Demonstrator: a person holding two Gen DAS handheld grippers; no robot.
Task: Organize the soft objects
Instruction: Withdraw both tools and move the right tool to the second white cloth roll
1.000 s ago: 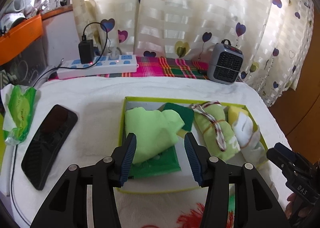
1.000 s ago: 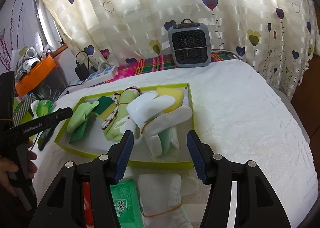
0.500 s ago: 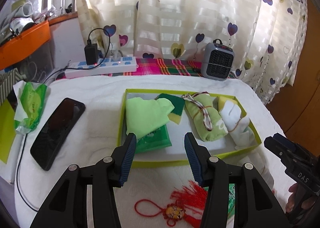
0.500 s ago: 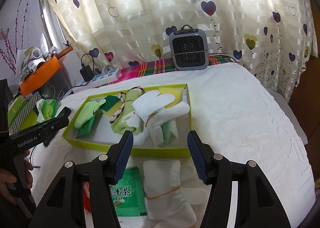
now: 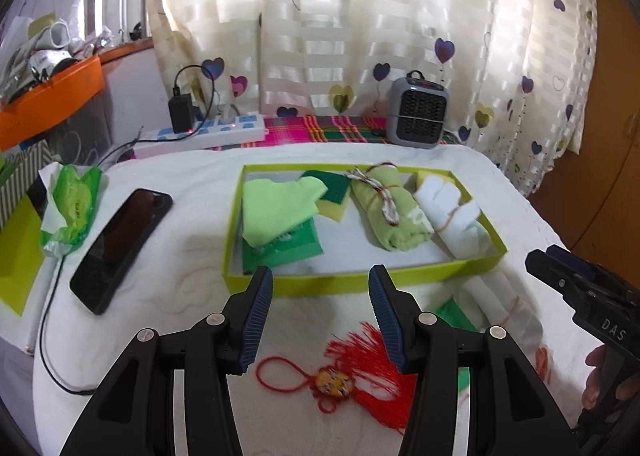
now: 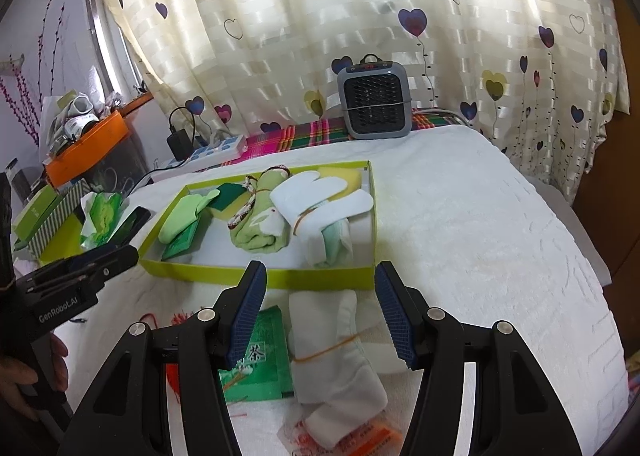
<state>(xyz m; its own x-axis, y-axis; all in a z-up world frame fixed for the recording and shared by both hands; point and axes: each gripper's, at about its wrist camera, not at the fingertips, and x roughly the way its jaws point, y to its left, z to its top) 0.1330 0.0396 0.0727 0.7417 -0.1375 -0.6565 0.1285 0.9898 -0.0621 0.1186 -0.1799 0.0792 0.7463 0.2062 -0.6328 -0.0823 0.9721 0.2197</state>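
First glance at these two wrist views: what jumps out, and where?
The lime-green tray in the middle of the white bedspread, holding a light green cloth, a rolled green towel tied with cord, and white socks. Nearer the camera, outside the tray, lie a red tassel charm and another banded white sock bundle. Both grippers, left and right, hover open and empty.

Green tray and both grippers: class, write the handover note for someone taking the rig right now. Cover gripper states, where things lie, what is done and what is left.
Left gripper: open, empty, above the red tassel charm.
Right gripper: open, empty, above the white sock bundle and green tea packet.
Done: the green tray holds a light green cloth, a sponge, a tied green towel roll and white socks.
Left: the sock bundle, tea packet and charm lie outside the tray's near edge.
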